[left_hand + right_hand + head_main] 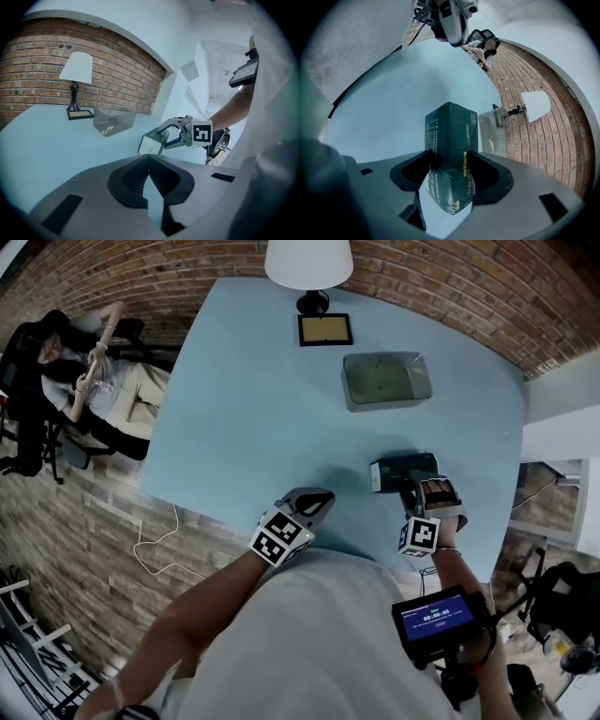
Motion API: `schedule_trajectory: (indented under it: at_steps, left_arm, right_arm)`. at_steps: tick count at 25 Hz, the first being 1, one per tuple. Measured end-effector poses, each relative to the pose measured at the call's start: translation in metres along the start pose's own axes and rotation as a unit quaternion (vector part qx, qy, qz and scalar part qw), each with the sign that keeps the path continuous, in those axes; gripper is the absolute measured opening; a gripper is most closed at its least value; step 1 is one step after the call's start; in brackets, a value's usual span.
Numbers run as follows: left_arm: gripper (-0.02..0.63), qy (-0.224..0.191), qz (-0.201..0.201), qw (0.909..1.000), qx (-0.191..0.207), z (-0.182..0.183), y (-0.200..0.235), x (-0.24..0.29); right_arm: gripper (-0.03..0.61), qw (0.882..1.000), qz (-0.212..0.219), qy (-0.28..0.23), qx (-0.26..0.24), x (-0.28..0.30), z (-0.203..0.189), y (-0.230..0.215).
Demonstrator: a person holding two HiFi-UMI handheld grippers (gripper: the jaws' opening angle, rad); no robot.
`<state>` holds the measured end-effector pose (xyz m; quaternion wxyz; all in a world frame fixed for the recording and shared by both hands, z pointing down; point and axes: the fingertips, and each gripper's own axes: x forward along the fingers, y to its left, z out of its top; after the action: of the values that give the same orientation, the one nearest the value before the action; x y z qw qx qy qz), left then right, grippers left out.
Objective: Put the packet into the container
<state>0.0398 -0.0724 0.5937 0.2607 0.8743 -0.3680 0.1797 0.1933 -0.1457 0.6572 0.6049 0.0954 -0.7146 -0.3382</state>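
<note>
On the broad blue desk [234, 409], the clear container [386, 381] stands well apart from the dark packet [403, 471], which lies near our edge, clamped at its near end by our right claw [417, 487]. We judge it best to lift it level, clear the rim, then release. Our left claw [314, 501] sits pinched together, empty. The lamp [309, 263] and small frame [325, 329] stand behind the container, off the path.

Left gripper [316, 501] held low and close to the body, fingers [129, 180] closed tip to tip with nothing between them, bare left forearm [183, 624] angled inward; right gripper [422, 488] reached further forward, fingers [492, 178] either side of the packet [451, 136], seemingly pressing it.
</note>
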Motion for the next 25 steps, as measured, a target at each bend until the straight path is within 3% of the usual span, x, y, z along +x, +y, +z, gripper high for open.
schedule_trajectory:
  at_steps: [15, 25]
  left_arm:
    - [0.009, -0.006, -0.001, 1.0, -0.002, -0.001, -0.002, 0.001]
    - [0.009, -0.013, 0.006, 0.9998, -0.01, -0.003, 0.004, -0.004]
  right_arm:
    - [0.278, 1.0, -0.002, 0.003, 0.025, -0.01, -0.002, 0.0]
    - [0.276, 0.999, -0.034, -0.006, 0.029, -0.018, 0.008, -0.041]
